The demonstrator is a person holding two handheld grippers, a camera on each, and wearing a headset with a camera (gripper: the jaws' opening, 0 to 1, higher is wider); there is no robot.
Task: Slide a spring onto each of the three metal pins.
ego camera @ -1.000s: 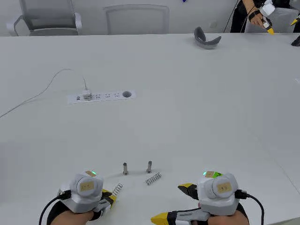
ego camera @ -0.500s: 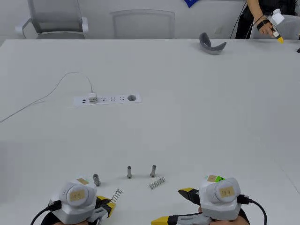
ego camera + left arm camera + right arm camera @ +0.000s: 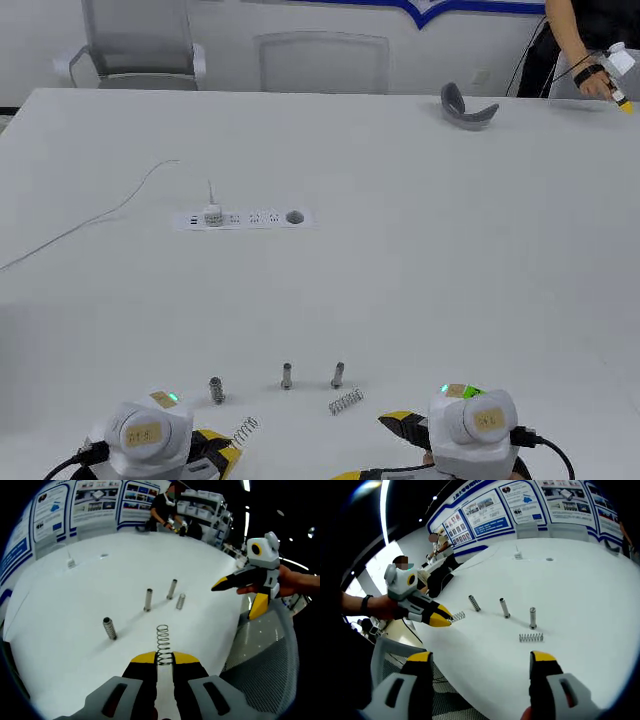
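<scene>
- Two pins stand bare; the middle pin (image 3: 148,599) rises just ahead of the left gripper (image 3: 159,657), which is clamped on a spring (image 3: 163,639) pointing roughly toward it
- Right gripper (image 3: 477,656) gapes empty, with a loose spring (image 3: 531,637) lying flat before it

The table (image 3: 420,260) is being viewed from high above its near edge in the head view, facing forward and down. It is being skimmed low and close in both gripper views, angled inward. The three pins (image 3: 287,376) are being shared by all.

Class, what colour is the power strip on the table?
The power strip is white; head view shows it best.
</scene>
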